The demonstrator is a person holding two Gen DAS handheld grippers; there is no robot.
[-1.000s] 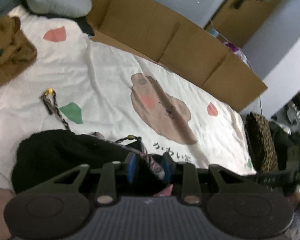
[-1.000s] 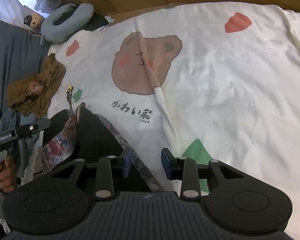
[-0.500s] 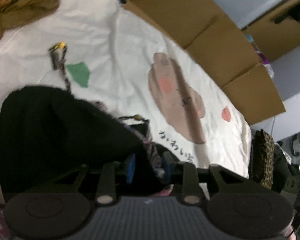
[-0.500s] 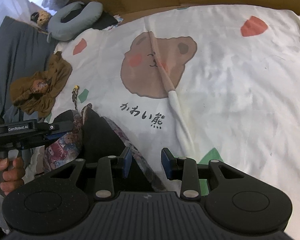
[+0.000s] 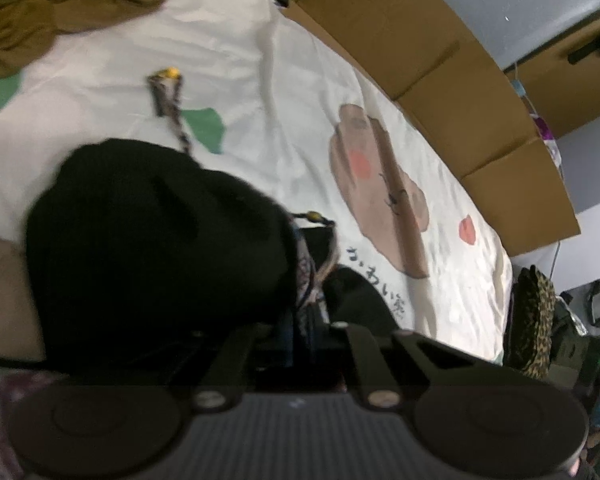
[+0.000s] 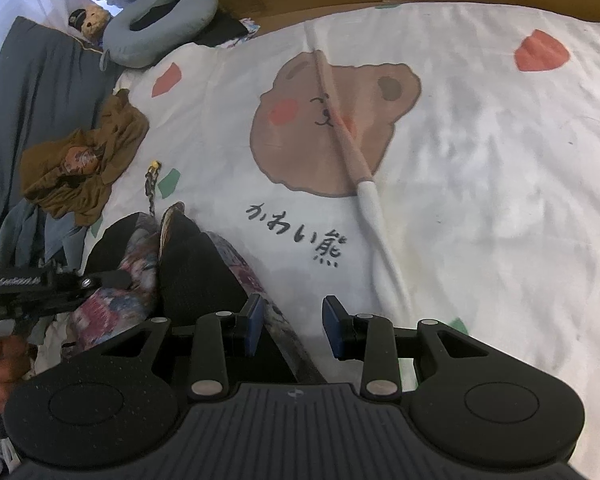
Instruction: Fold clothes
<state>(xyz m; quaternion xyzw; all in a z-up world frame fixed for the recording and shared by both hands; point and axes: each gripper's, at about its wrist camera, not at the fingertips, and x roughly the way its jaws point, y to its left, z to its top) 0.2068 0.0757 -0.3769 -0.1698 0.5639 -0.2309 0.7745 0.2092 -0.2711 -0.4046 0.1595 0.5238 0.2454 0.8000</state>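
Two wrist views over a white bedsheet (image 6: 480,168) printed with a brown bear face (image 6: 332,128), black Japanese lettering (image 6: 296,236) and red and green patches. The black garment with floral lining (image 6: 188,268) lies bunched at the near left of the sheet, below the lettering; a braided cord with a yellow bead (image 6: 151,184) trails from it toward a crumpled brown garment (image 6: 84,168). Right gripper (image 6: 294,326): blue-padded fingers (image 6: 254,326) spread apart, with an edge of the floral lining lying between them and nothing clamped. Left gripper (image 5: 306,320): fingertips buried in the dark fabric and blurred, so whether they clamp it cannot be told; in the right wrist view its black body reaches into the garment from the left, held by a hand (image 6: 0,368). Background: a grey neck pillow (image 6: 160,28) and small teddy bear (image 6: 90,22) at the head of the bed, flattened cardboard (image 5: 440,60) along the far edge, a leopard-print item (image 5: 534,320) beside the bed.
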